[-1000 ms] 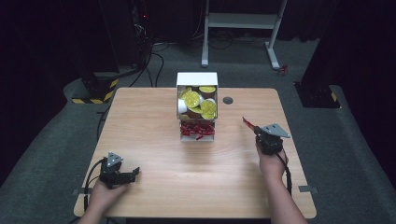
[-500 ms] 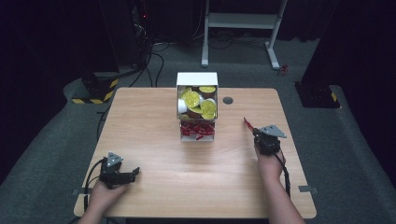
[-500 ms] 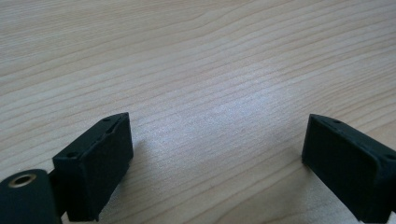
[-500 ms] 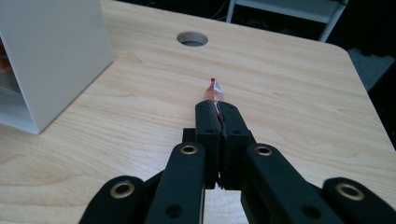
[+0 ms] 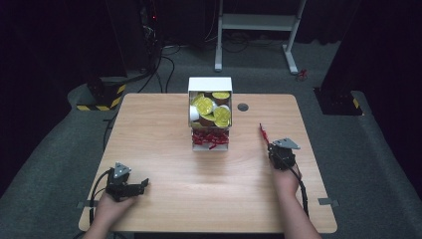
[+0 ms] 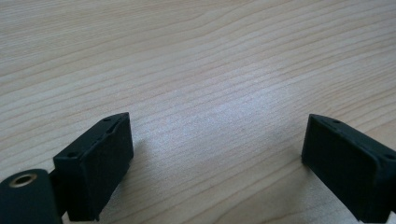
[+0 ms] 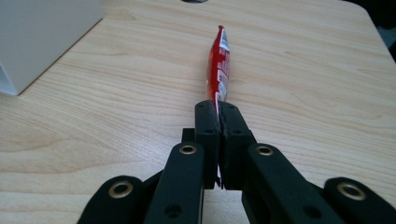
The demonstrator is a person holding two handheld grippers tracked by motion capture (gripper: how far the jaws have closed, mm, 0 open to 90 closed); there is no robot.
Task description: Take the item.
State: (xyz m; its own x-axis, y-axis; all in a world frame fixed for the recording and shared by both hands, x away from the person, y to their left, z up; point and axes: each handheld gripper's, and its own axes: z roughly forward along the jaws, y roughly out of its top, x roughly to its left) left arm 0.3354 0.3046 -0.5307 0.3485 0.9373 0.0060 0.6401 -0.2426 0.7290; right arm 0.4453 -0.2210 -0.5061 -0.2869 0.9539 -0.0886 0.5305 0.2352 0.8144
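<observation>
Lower now than a second ago, the right gripper (image 5: 265, 139) pinches a red sachet (image 7: 218, 70) edge-on above the table (image 5: 164, 129) at four o'clock; the left gripper (image 5: 141, 186), at seven o'clock, gapes empty; farther, at twelve, stands a white box (image 5: 209, 84) of pods (image 5: 203, 104)

Table (image 7: 116, 102) matt wood grain — sachet (image 7: 219, 65) glossy.

We see the right gripper (image 5: 268, 144), its jaws clamped on a thin red sachet (image 7: 218, 70), sitting lower over the wooden table (image 5: 164, 129) than a second ago. Its hand (image 5: 286, 177) has drawn slightly back toward the near edge, and the sachet's tip now points across the tabletop at a flatter angle.
</observation>
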